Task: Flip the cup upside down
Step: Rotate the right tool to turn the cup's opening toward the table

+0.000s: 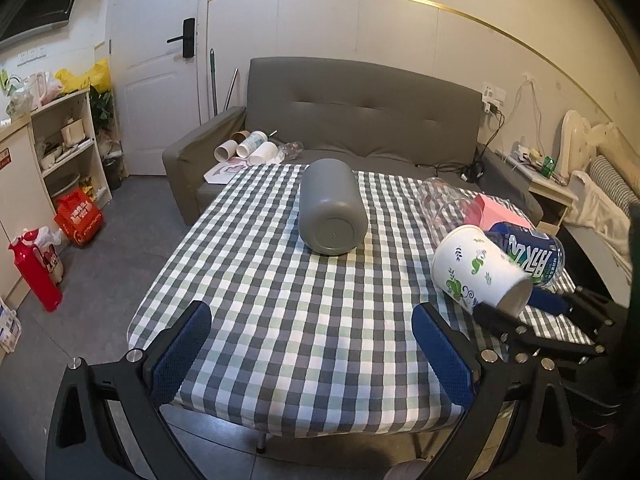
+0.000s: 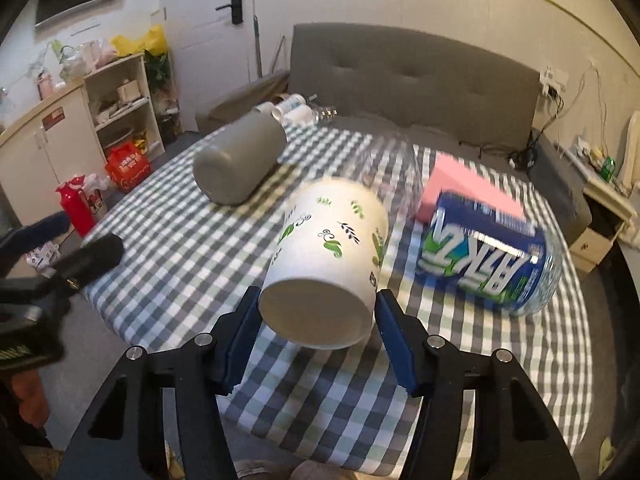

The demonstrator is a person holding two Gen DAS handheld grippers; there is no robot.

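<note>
Checked tablecloth (image 1: 280,300) under a mid-air flip.
Left gripper (image 1: 312,354) hung wide open, empty; at its 2 o'clock the paper cup (image 2: 328,256), base toward the camera and long axis tilted away, sat clamped in the nearer right gripper (image 2: 316,316), beside a blue bottle (image 2: 488,256).

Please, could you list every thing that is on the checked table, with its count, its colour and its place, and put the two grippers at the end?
paper cup: 1, white with green leaves, held tilted above the near right part, base toward the right camera
bottle: 1, clear with blue label, lying on its side at the right
pink box: 1, pink, behind the bottle
clear cup: 1, transparent, lying at the far right
grey cup: 1, grey, lying on its side, far middle
table: 1, grey, green and white checks
right gripper: 1, black with blue pads, shut on the paper cup
left gripper: 1, same colours, open, empty
</note>
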